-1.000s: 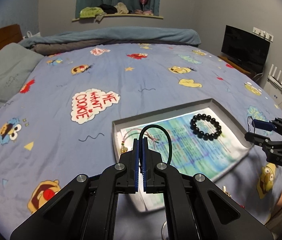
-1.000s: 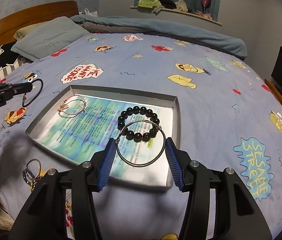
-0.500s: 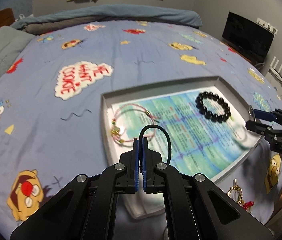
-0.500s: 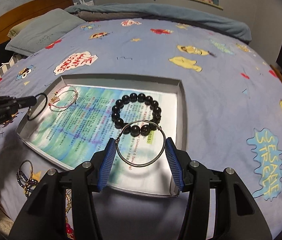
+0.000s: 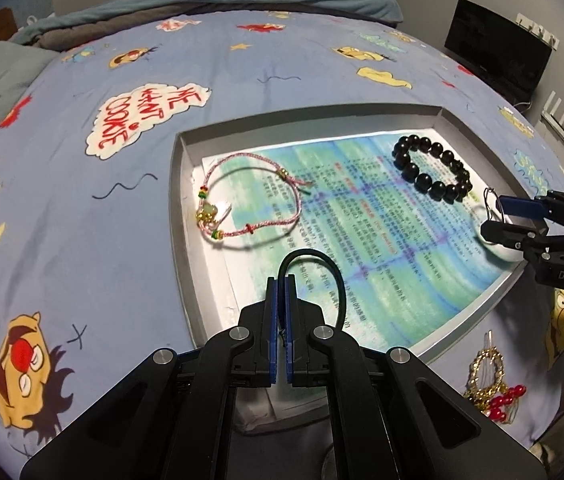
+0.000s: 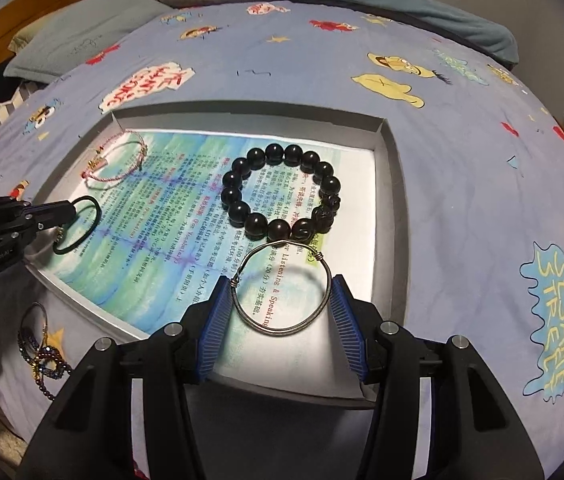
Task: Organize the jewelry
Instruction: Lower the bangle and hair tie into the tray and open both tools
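A shallow grey tray (image 5: 180, 216) (image 6: 396, 208) lined with a printed sheet lies on the bed. Inside it rest a pink cord bracelet (image 5: 250, 200) (image 6: 116, 162) and a black bead bracelet (image 5: 432, 174) (image 6: 282, 192). My left gripper (image 5: 281, 280) (image 6: 68, 210) is shut on a thin black cord loop (image 5: 314, 264) (image 6: 78, 226), held low over the tray's near left part. My right gripper (image 6: 282, 298) (image 5: 496, 214) is shut on a silver wire bangle (image 6: 282, 288), pressed between its blue pads just over the tray's near right part.
The bed's blue cartoon sheet (image 5: 82, 220) surrounds the tray. Gold and red bead jewelry (image 5: 490, 384) and dark bead bracelets (image 6: 40, 354) lie on the sheet at the tray's near edge. A pillow (image 6: 86, 38), a folded blanket (image 5: 210, 0) and a television (image 5: 494, 54) stand farther off.
Both grippers have sunk toward the tray and tipped further down, each keeping its grip. The tray and its bracelets look larger and closer.
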{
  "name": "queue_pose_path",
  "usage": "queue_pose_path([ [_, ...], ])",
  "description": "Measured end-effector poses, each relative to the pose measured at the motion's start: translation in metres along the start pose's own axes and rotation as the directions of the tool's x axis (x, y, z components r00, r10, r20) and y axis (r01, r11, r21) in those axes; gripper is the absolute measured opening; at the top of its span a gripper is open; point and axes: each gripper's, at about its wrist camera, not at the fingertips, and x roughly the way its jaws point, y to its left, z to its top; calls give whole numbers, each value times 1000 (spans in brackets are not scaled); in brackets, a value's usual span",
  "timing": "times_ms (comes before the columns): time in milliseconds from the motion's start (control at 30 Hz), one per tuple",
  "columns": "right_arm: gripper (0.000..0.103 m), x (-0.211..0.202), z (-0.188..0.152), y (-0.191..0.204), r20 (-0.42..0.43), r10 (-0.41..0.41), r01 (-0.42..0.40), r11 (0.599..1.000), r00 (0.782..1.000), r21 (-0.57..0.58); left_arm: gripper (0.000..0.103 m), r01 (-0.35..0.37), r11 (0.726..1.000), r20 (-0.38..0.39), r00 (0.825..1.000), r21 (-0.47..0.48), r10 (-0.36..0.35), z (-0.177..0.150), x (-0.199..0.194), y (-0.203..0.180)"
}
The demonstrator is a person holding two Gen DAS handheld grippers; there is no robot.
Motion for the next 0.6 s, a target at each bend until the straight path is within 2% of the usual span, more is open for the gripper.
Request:
queue_pose_path([
  [133,51,5,1,0,-19,-5,5,1000,1000,-3,4,-15,1000,-2,1000,14,15,-2,2,-2],
  [600,54,8,1,-1,-27,8,-8,1000,1000,-2,5,-1,1000,-8,1000,-11,1,0,3,1],
])
